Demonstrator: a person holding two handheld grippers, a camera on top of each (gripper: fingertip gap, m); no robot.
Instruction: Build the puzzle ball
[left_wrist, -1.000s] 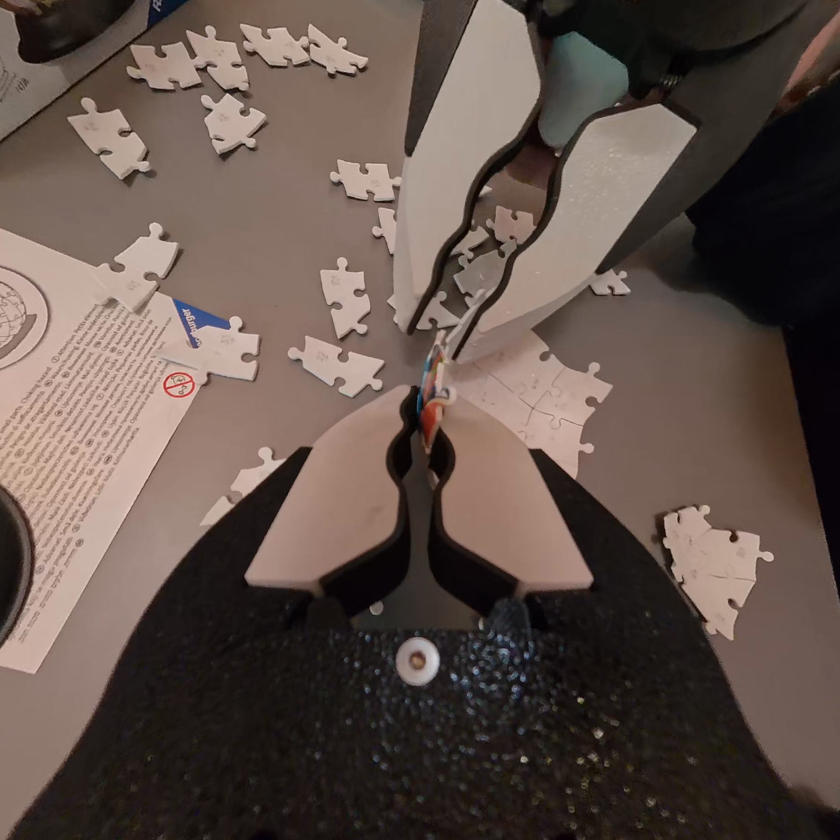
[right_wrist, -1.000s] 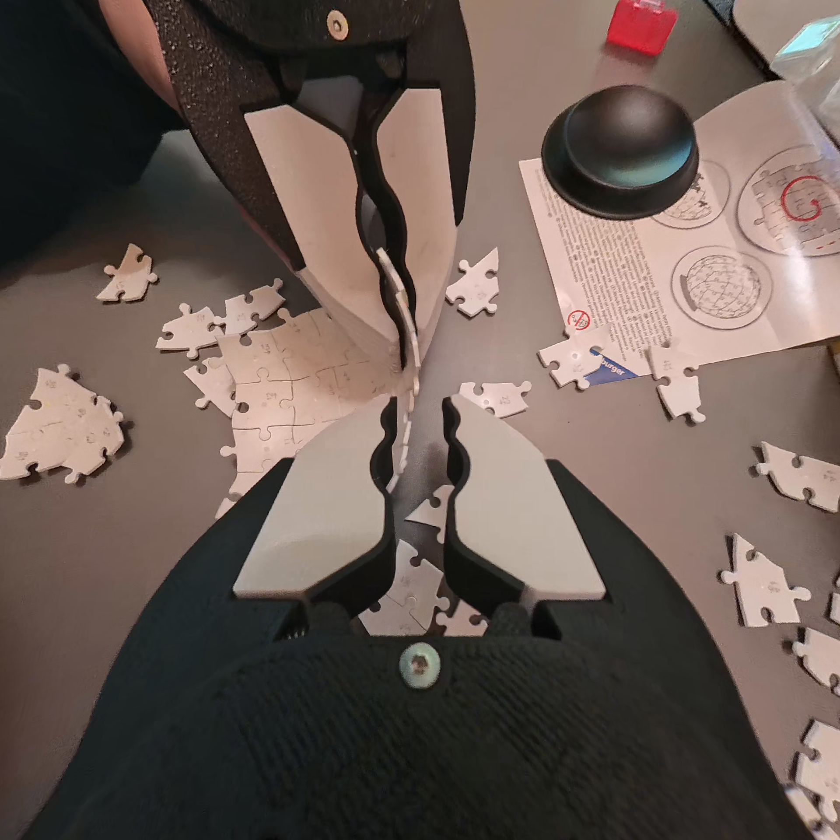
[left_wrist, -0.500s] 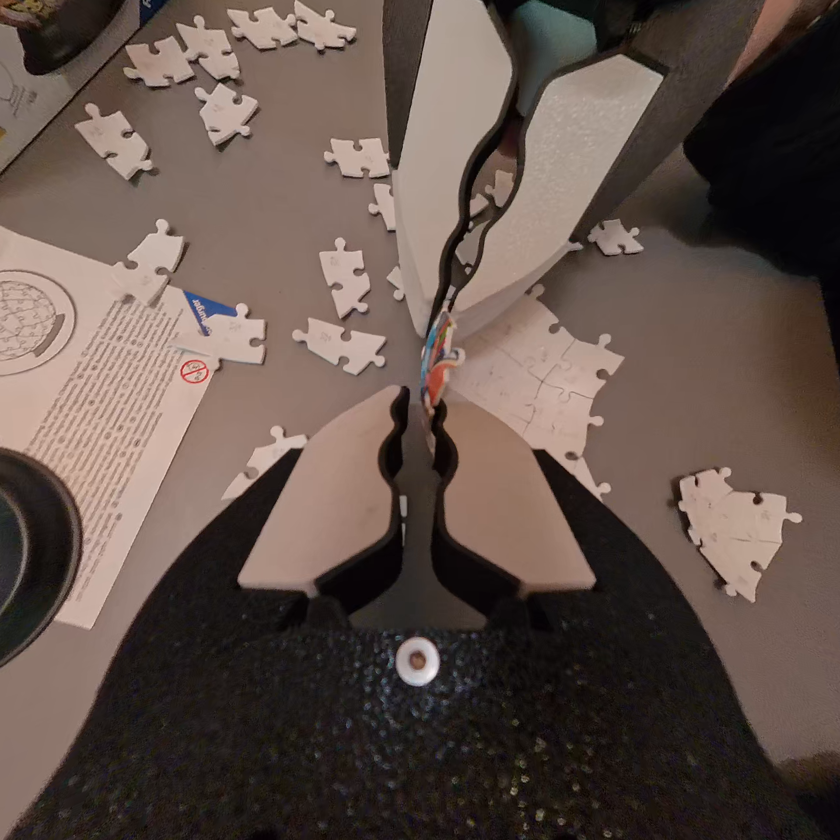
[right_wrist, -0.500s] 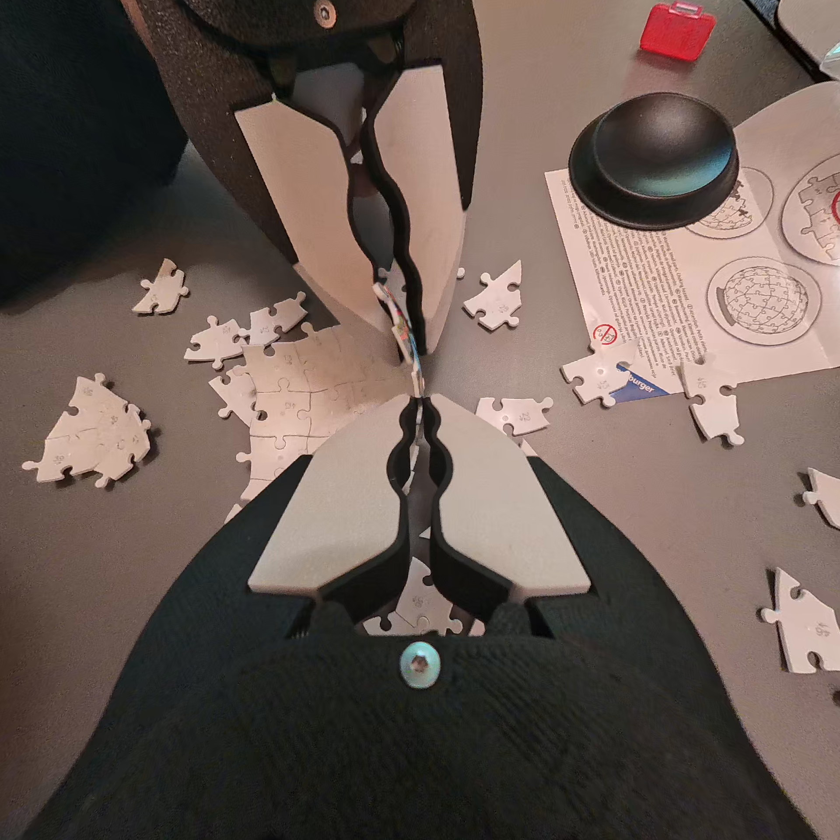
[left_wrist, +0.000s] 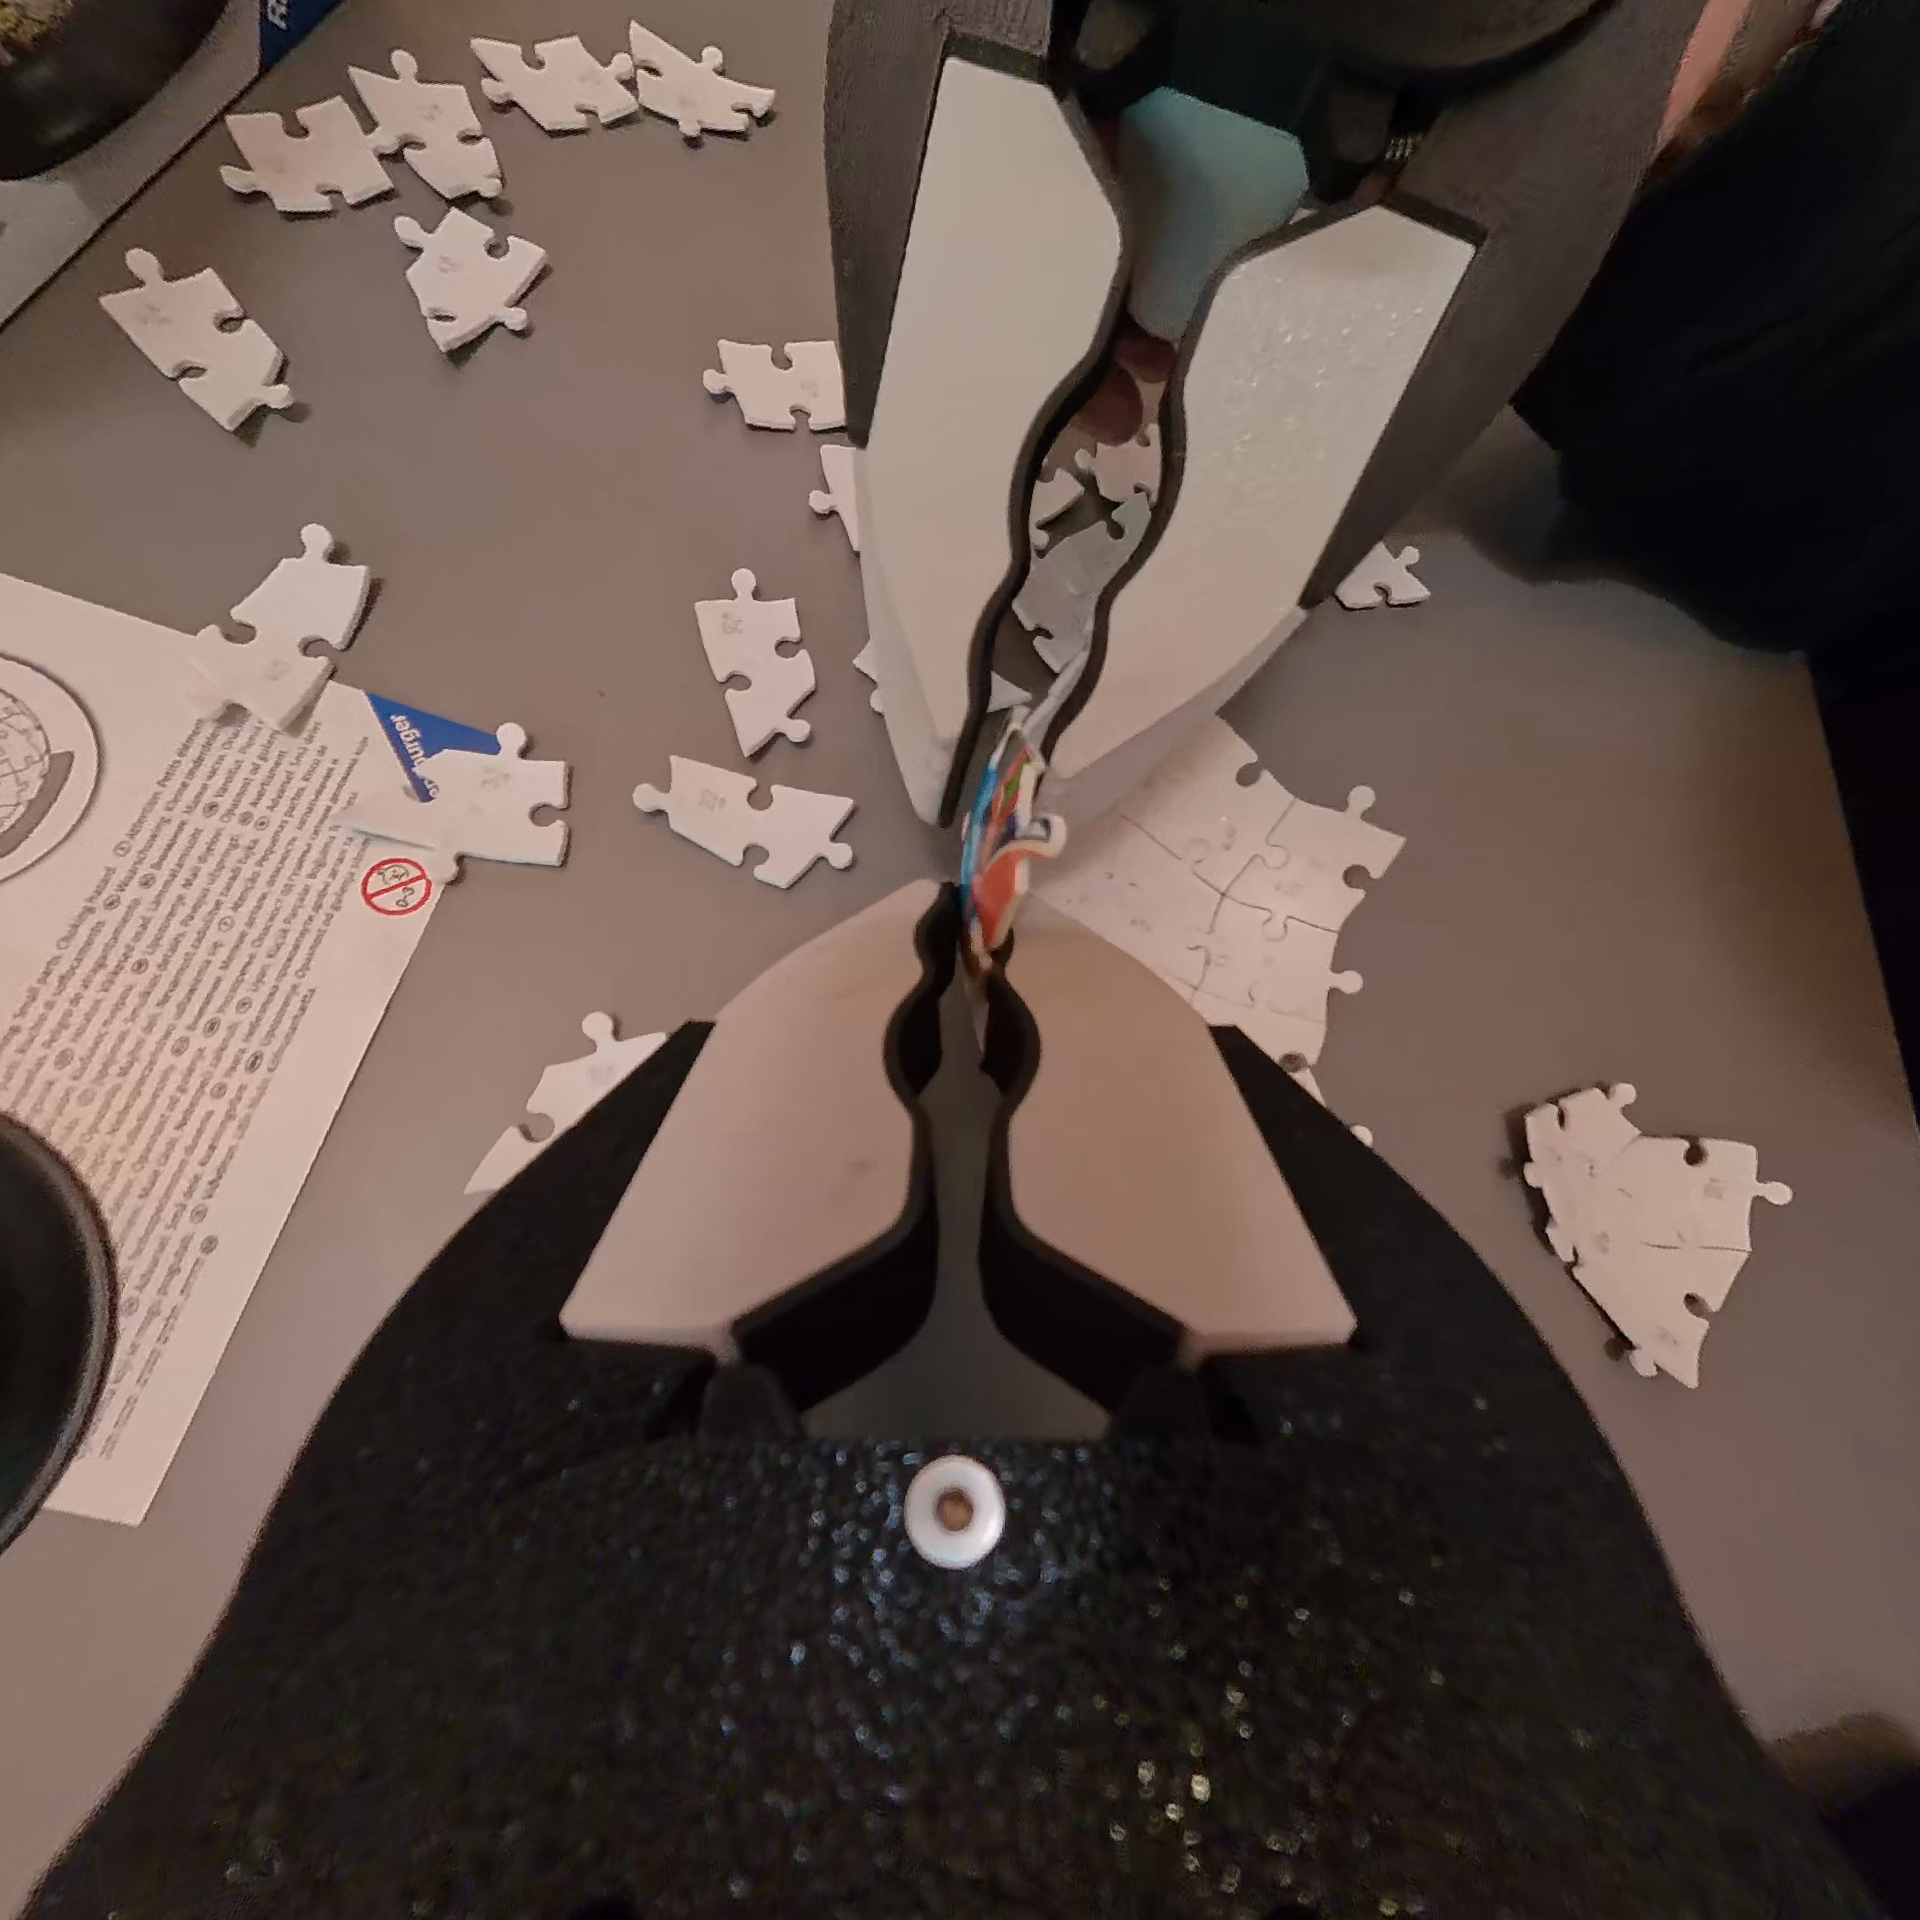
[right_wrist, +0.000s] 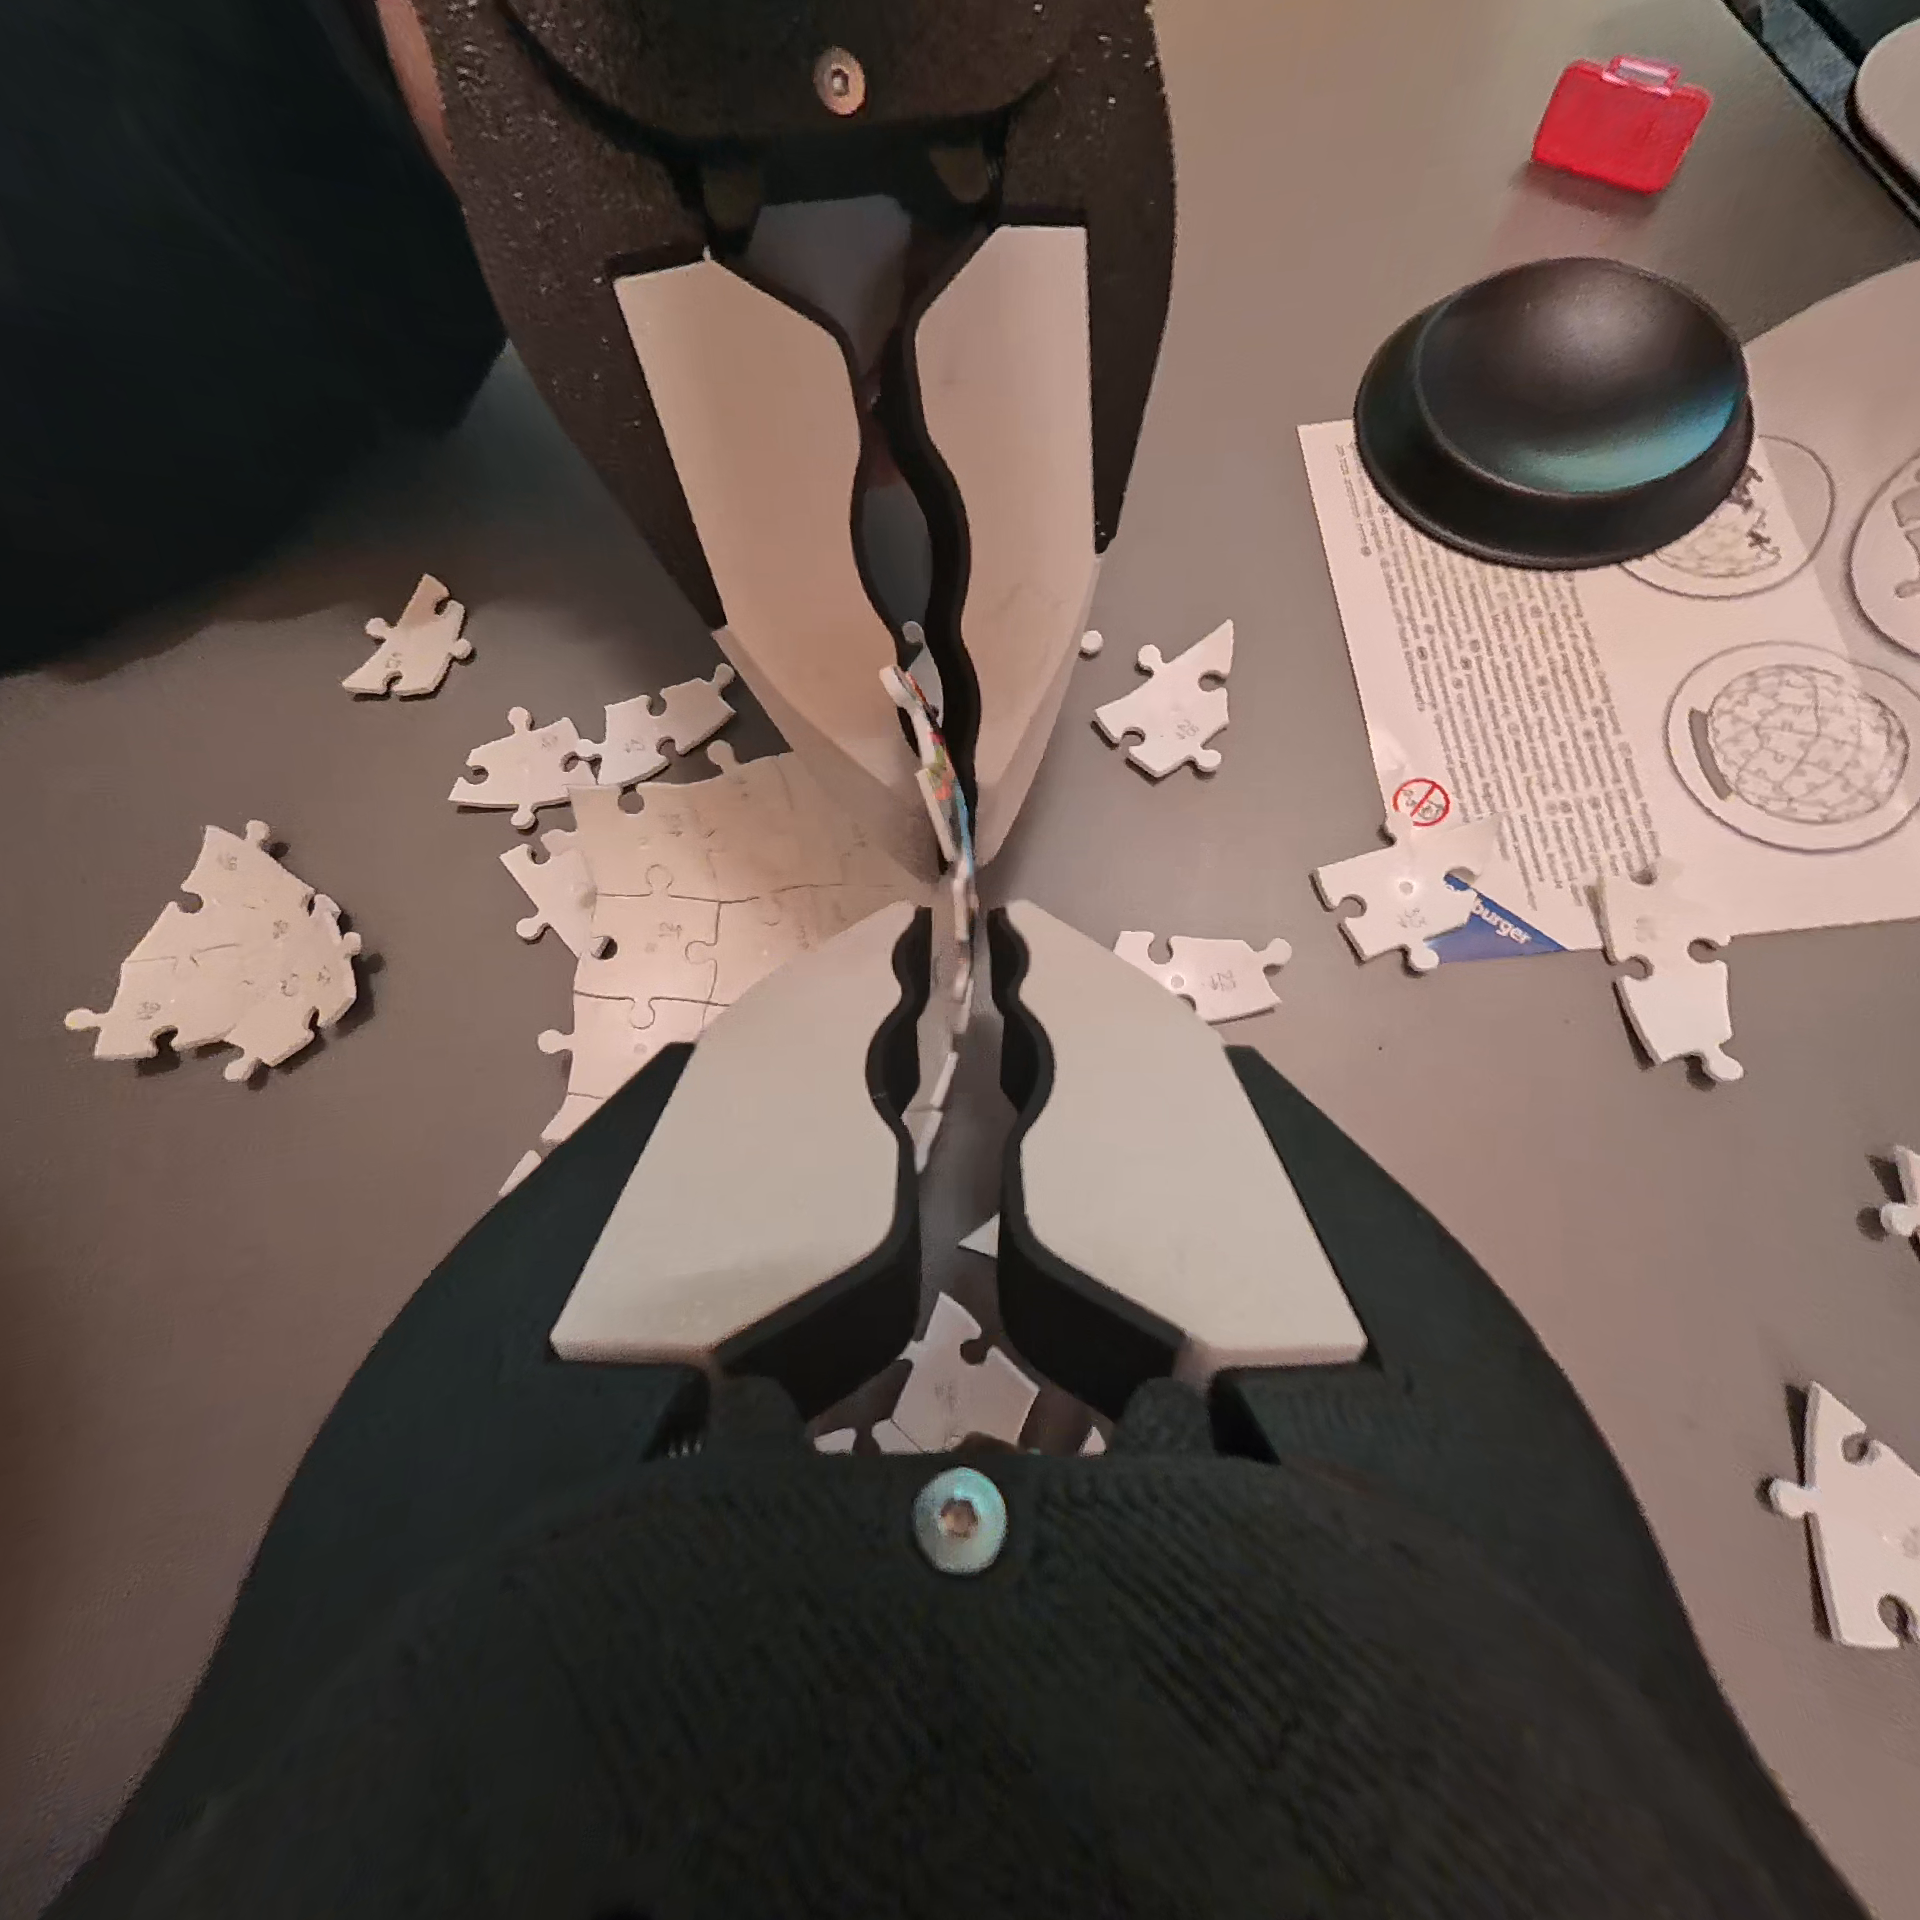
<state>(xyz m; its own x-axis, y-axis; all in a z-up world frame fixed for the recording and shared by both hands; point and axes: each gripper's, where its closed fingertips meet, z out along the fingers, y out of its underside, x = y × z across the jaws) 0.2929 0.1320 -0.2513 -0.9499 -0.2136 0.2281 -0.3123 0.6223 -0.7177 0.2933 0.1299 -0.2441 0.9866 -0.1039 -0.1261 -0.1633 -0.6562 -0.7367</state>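
Observation:
A strip of joined puzzle pieces (left_wrist: 997, 862), colourful on one face and white on the other, stands on edge between the two grippers. My left gripper (left_wrist: 971, 914) is shut on its near end. In the right wrist view, the left gripper (right_wrist: 961, 831) comes in from the top and pinches the strip (right_wrist: 935, 769). My right gripper (right_wrist: 961, 925) has its fingers a little apart. The strip's white edge runs between them with a gap on each side. In the left wrist view the right gripper (left_wrist: 1003, 769) also shows parted tips.
Under the grippers on the grey table (right_wrist: 1247, 1195) lies a flat joined puzzle section (right_wrist: 707, 894). A smaller joined cluster (right_wrist: 229, 966), loose white pieces (left_wrist: 748, 821), a printed sheet (right_wrist: 1558, 675), a black dome stand (right_wrist: 1558, 416) and a red box (right_wrist: 1616, 125) lie around. My two grippers' fingertips are within a few centimetres of each other.
My right gripper closed on the strip half a second ago and has now opened a little. My left gripper loosened briefly and has closed on the strip again.

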